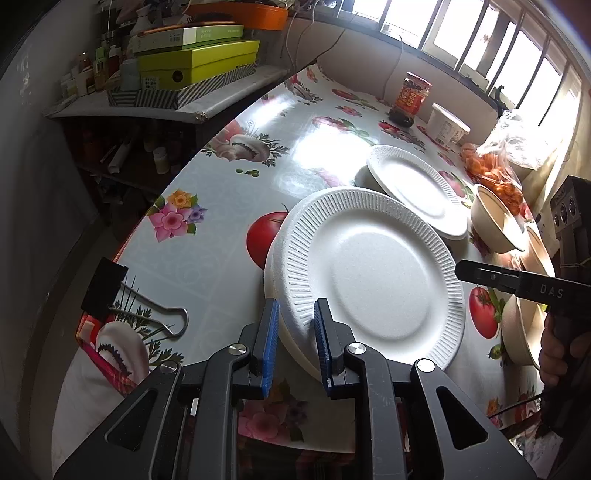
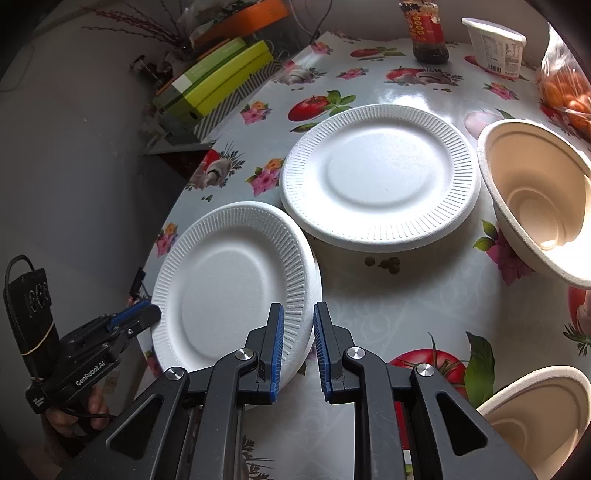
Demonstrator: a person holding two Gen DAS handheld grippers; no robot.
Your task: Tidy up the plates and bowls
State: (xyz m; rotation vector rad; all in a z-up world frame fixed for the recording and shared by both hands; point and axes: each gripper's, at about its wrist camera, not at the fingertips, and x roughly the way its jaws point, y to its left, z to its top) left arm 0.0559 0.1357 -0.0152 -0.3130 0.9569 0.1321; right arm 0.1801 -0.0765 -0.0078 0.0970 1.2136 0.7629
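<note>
The near plate sits stacked on another at the counter edge — its rim straddled by the left hand-held gripper and the right hand-held gripper, both parted. The plate should be squared before release.

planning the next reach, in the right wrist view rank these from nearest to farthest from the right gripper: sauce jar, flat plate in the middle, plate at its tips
1. Near plate: its rim sits between the right gripper fingers, on the left.
2. Middle plate: lying on the table, straight ahead.
3. Sauce jar: standing at the far edge, slightly right.
</note>
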